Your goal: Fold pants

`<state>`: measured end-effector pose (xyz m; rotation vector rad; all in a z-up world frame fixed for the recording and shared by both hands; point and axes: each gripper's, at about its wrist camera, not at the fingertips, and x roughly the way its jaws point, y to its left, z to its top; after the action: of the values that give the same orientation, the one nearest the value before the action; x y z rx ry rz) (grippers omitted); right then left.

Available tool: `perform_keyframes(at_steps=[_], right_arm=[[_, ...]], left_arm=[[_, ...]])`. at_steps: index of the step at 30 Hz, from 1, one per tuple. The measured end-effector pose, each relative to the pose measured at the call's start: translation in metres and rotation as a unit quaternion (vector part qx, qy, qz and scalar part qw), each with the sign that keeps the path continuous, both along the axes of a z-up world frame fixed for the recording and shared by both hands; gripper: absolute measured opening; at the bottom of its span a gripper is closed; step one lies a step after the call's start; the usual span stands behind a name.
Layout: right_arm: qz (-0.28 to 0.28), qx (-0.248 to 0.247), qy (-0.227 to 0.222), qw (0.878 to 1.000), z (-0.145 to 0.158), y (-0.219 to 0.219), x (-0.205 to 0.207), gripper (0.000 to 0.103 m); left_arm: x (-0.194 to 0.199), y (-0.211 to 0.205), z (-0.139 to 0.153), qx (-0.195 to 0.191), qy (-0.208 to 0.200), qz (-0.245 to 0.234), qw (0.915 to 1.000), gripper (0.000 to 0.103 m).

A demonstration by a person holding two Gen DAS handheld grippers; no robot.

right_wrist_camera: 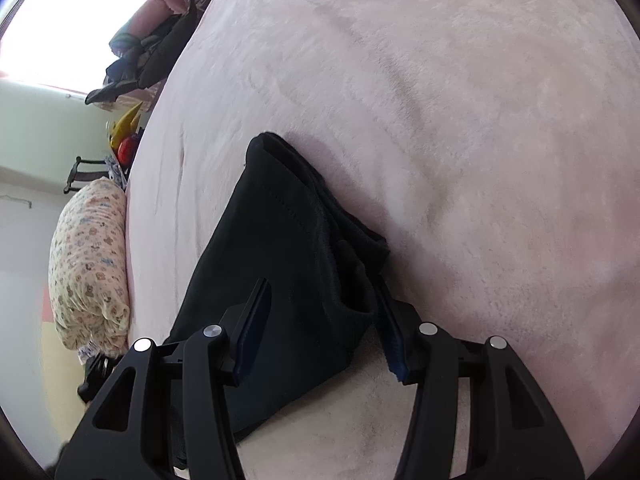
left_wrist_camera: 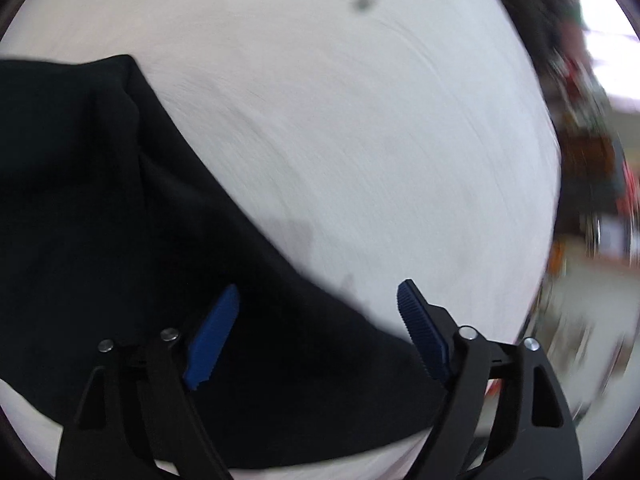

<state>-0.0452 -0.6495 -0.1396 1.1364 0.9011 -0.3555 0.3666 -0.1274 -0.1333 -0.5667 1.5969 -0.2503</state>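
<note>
pants (right_wrist_camera: pixel 288 264) on bed (right_wrist_camera: pixel 460 120): left hand-held gripper (left_wrist_camera: pixel 320 332) spread, empty; right hand-held gripper (right_wrist_camera: pixel 324 328) half-spread astride cloth, grip unclear; edges to be aligned before the next fold.

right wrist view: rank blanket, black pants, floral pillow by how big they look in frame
1. pink blanket, fills most of the frame.
2. black pants.
3. floral pillow, clearly smaller, though it lies farther off at the bed's edge, so true size is unsure.

Matt black pants (right_wrist_camera: pixel 288 248) (fleecy blanket (right_wrist_camera: pixel 480 120))
</note>
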Motion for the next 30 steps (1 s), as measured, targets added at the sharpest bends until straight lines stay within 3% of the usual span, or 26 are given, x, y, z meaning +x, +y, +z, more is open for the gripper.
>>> perform_keyframes(at_steps=[3,7,8,10,11,13,15,18,20,21,22,24,30], right_arm=[[-0.027,0.001,-0.007,1.0,0.0,-0.004,-0.006,0.053],[-0.062,0.031,-0.028,0.997,-0.01,-0.008,-0.011,0.054],[-0.065,0.032,-0.034,0.997,-0.012,-0.007,-0.012,0.054],[-0.062,0.027,-0.042,0.997,-0.014,-0.006,-0.013,0.054],[-0.058,0.029,-0.05,0.997,-0.014,-0.005,-0.014,0.054],[-0.056,0.037,-0.064,0.996,-0.014,-0.004,-0.016,0.053],[-0.054,0.039,-0.071,0.995,-0.014,-0.003,-0.018,0.052],[-0.051,0.033,-0.072,0.996,-0.014,-0.001,-0.017,0.049],[-0.053,0.021,-0.062,0.996,-0.015,0.0,-0.016,0.038],[-0.055,0.014,-0.053,0.997,-0.016,0.001,-0.016,0.024],[-0.059,0.016,-0.048,0.997,-0.018,0.001,-0.016,0.018],[-0.069,0.027,-0.058,0.996,-0.018,0.003,-0.018,0.015],[-0.074,0.021,-0.099,0.992,0.004,0.01,-0.017,0.014]], left_arm=[[-0.035,0.005,0.015,0.006,-0.015,-0.032,0.9993,0.087],[-0.072,0.049,0.025,0.035,-0.054,0.003,0.9979,0.091],[-0.105,0.071,0.021,0.047,-0.044,0.015,0.9978,0.092],[-0.122,0.078,-0.008,0.062,0.008,0.035,0.9974,0.091],[-0.123,0.074,-0.018,0.053,0.023,0.042,0.9974,0.089],[-0.14,0.07,-0.02,0.037,-0.01,0.033,0.9987,0.088],[-0.155,0.06,-0.012,0.036,-0.046,-0.007,0.9983,0.092],[-0.156,0.043,-0.013,-0.013,-0.053,-0.015,0.9984,0.093],[-0.156,0.035,-0.021,0.022,-0.046,-0.036,0.998,0.091],[-0.159,0.036,-0.028,0.03,-0.045,-0.055,0.997,0.09],[-0.161,0.034,-0.026,0.034,-0.053,-0.067,0.9958,0.091],[-0.161,0.031,-0.023,0.032,-0.044,-0.069,0.9961,0.095],[-0.178,0.052,-0.025,-0.018,-0.031,-0.034,0.9988,0.096]])
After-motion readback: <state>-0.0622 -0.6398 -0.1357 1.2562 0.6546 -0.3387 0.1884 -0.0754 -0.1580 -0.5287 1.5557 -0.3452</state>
